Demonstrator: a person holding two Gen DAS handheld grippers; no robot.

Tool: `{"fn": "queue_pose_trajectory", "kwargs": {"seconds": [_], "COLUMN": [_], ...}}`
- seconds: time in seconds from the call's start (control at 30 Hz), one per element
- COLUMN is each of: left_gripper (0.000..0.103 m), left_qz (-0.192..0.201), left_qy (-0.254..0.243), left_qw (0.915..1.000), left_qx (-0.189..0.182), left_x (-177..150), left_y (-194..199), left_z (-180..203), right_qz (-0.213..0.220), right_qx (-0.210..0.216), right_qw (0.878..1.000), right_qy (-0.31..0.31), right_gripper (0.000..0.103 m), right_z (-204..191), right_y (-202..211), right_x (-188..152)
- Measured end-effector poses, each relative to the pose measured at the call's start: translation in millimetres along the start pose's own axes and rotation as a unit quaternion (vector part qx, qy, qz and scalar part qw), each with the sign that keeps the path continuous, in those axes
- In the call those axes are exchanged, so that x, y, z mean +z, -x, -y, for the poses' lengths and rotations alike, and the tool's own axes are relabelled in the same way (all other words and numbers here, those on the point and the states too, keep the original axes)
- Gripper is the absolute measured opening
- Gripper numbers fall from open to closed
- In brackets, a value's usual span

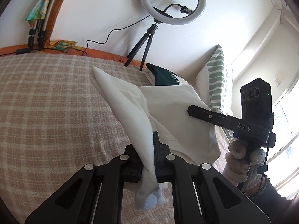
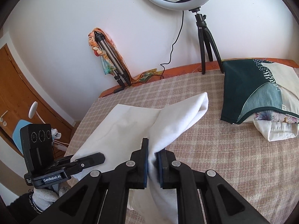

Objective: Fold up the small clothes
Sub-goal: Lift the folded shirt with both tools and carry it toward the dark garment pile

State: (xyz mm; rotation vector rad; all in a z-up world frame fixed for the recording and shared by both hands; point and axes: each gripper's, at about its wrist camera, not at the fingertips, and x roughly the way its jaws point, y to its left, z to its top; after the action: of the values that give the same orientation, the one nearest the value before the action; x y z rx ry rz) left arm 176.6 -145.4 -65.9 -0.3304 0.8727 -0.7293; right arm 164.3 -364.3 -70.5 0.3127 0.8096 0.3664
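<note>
Left wrist view:
left gripper (image 1: 149, 143): jaws closed tight on a bunched corner of the cloth; fabric is pinched between the pads and a twisted tail hangs below them.
cloth (image 1: 119, 100): white, lifted off the bed at the near end, draped up and away from the jaws; far tip near the tripod feet.
right gripper (image 1: 192, 110): at right, held by a gloved hand (image 1: 241, 160); its fingers lie against the cloth's right edge. Closed or not, cannot tell from this side.
bed (image 1: 46, 102): beige checked cover under the cloth.
ring light (image 1: 172, 1): on a small black tripod at the bed's far edge, against the white wall.
pillow (image 1: 214, 78): green-striped, upright at far right; a dark green folded item just left of it.

Right wrist view:
right gripper (image 2: 153, 153): jaws closed on the cloth (image 2: 179, 115); a fold is squeezed between the blue pads and runs down past them.
cloth shape: one flap rises to a blunt tip toward the wall, another sheet spreads left toward the other tool.
left gripper (image 2: 101, 157): lower left, gloved hand (image 2: 46, 196) below it; fingertips at the cloth's left corner.
pile (image 2: 261, 93): dark green and cream folded fabrics on the bed at right, well apart from the cloth.
tripod (image 2: 112, 61): folded, leaning on the wall with a coloured scarf on it.
door (image 2: 16, 85): wooden, far left.
</note>
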Motion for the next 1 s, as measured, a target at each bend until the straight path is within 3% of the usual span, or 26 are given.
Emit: {"fn": "queue_pose_trajectory", "kwargs": {"seconds": [0.57, 1.0], "left_gripper": [0.007, 0.007], "left_qz": [0.018, 0.029], "left_qy": [-0.059, -0.091], "left_qw": [0.9976, 0.9946], "left_qx": [-0.032, -0.038], "left_x": [53.5, 96.0], "left_y": [-87.5, -163.4], "left_z": [85.4, 131.6], "right_qz": [0.057, 0.086], "right_qx": [-0.065, -0.122], "right_qw": [0.996, 0.989], "right_qy": [0.002, 0.021], "right_gripper": [0.006, 0.006], "right_z": [92.8, 155.5], "right_y": [73.8, 86.6], "right_x": [47.8, 100.6]}}
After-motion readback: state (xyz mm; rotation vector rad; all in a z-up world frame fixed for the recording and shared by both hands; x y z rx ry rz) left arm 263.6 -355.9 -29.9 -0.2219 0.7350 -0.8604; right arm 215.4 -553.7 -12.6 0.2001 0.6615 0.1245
